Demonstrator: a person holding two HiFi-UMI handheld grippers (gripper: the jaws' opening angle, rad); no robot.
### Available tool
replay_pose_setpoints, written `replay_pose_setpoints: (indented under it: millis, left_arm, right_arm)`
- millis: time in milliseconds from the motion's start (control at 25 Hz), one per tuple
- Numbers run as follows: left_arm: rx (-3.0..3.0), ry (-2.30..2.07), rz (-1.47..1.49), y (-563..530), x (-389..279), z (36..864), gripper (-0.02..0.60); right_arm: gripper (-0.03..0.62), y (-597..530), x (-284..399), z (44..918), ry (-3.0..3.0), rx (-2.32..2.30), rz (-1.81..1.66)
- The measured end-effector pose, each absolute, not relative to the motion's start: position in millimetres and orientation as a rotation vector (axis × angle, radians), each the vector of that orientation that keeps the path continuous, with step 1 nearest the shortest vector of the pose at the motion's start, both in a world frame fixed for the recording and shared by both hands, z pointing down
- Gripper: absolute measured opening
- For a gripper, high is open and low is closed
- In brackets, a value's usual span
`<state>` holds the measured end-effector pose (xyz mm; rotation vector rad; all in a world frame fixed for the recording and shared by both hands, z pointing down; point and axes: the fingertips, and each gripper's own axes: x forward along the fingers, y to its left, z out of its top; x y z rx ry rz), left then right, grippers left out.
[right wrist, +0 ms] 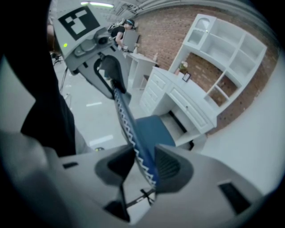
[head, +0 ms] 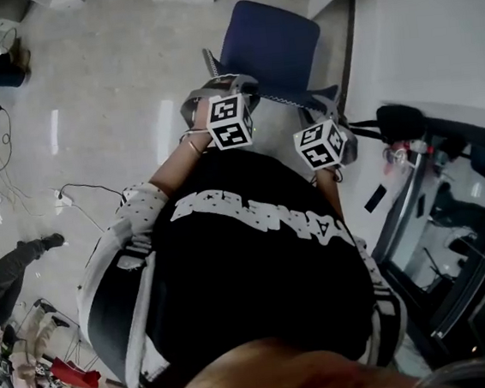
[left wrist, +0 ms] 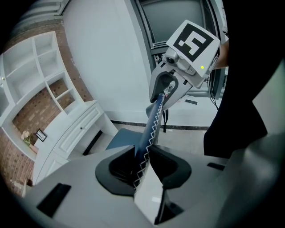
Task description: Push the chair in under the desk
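Note:
The chair has a blue seat (head: 271,41) and a blue backrest whose top edge (head: 280,99), trimmed with white zigzag stitching, runs between my two grippers. My left gripper (head: 225,89) is shut on the left end of that edge, and my right gripper (head: 330,109) is shut on the right end. In the left gripper view the stitched edge (left wrist: 151,127) passes between the jaws (left wrist: 144,162) toward the right gripper (left wrist: 178,78). The right gripper view shows the same edge (right wrist: 131,131) clamped between its jaws (right wrist: 142,164). The white desk (right wrist: 189,104) with drawers stands beyond the seat (right wrist: 153,131).
Cables (head: 3,167) and a power strip lie on the pale floor at left, near a bystander's leg (head: 21,255). A dark glass panel (head: 455,209) and a white wall (head: 432,31) are at the right. White shelves (left wrist: 40,75) stand on a brick wall behind the desk (left wrist: 73,131).

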<state>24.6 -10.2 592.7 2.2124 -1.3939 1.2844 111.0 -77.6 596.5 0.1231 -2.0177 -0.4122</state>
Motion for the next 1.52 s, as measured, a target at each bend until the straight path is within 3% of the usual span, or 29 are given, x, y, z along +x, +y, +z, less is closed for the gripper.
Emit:
replay_pose_setpoints:
  millis: [1520]
  left_arm:
    - [2.125, -1.458, 1.278, -75.0, -10.4, 597.6, 0.146]
  right_arm:
    - [0.133, -140.0, 72.7, 608.7, -1.981, 0.047, -0.5]
